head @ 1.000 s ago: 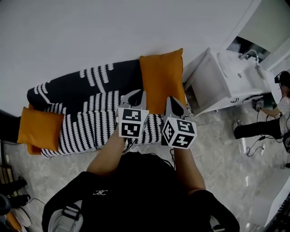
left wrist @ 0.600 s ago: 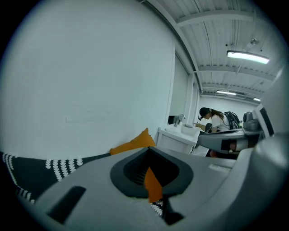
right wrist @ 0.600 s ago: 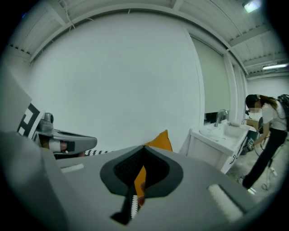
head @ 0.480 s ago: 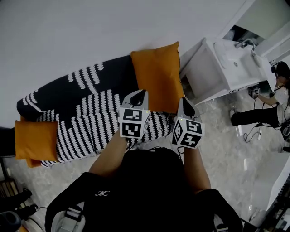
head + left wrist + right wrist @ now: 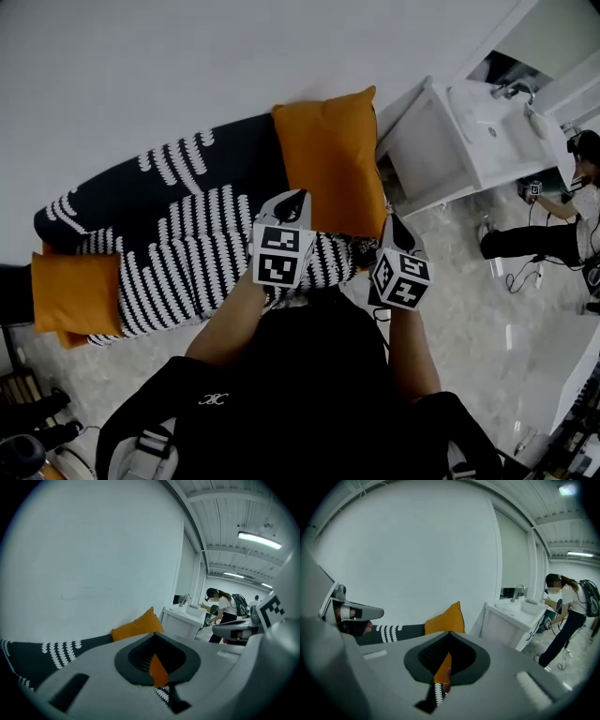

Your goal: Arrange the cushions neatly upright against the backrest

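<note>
**Change.** Compared with a second ago, both grippers sit lower in the head view. The right gripper (image 5: 392,223) has shifted right, from over the lower edge of the right-hand cushion (image 5: 328,159) to its near right corner. The left gripper (image 5: 292,196) remains over the patterned sofa (image 5: 178,234), just left of that cushion. Both claws are fully closed and hold nothing. The orange sliver visible at the jaw tips in each gripper view is the cushion beyond them, not a gripped item.

**Meaning for the task.** The right-hand cushion stands free at the sofa's right end, probably already placed. The left-hand cushion (image 5: 75,292) is at the sofa's far left end, on the near edge of the seat and well apart from both grippers. More orange shows beneath it. It appears not yet set against the backrest.

**Orientation.**
- Right-hand cushion: the long axis runs from near to far and leans slightly right. The top corner points up along the wall.
- Left-hand cushion: the long axis runs left to right along the seat edge. It appears to lie flat rather than upright.
</note>
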The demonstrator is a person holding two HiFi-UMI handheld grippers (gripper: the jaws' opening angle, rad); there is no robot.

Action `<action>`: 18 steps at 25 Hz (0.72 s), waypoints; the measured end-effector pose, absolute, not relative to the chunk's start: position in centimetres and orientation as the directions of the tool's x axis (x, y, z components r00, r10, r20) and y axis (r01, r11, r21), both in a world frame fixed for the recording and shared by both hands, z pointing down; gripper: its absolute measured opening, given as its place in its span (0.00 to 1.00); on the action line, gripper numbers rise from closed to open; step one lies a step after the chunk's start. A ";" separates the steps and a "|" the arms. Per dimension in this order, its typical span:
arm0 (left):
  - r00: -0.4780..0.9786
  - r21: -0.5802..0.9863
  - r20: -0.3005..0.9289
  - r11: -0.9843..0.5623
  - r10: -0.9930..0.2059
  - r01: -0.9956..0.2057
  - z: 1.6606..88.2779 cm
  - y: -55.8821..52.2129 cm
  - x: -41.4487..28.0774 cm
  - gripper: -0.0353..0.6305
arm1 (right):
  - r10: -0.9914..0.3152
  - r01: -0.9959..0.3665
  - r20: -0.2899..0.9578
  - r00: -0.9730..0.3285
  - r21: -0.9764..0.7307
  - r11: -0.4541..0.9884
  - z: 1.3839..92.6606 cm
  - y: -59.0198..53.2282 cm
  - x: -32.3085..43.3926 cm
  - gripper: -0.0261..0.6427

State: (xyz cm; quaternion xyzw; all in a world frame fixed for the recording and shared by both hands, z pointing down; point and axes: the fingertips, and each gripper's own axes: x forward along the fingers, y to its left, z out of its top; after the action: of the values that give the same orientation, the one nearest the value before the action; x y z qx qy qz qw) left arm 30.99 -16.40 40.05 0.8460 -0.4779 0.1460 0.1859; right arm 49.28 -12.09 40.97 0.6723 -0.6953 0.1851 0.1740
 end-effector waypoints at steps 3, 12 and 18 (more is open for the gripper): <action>0.491 0.156 0.449 -0.476 -0.746 -0.866 40.5 -17.6 31.3 0.06 | -0.861 -0.999 0.507 -0.033 -0.048 0.011 42.0 -12.8 50.4 0.05; 0.456 -0.067 0.503 -0.559 -0.734 -0.826 41.5 -22.5 35.4 0.06 | -0.807 -0.999 0.589 -0.038 -0.044 0.015 48.2 -13.1 56.8 0.05; 0.446 -0.238 0.571 -0.658 -0.690 -0.714 44.1 -28.4 39.0 0.06 | -0.732 -0.998 0.680 -0.046 -0.058 0.009 54.4 -12.9 62.3 0.05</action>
State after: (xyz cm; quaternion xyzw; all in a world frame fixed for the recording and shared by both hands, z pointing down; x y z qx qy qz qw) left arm 38.95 -28.45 44.08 0.8500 -0.4129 0.3266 0.0188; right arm 62.27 -12.92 54.42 0.6472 -0.6683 0.2767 0.2407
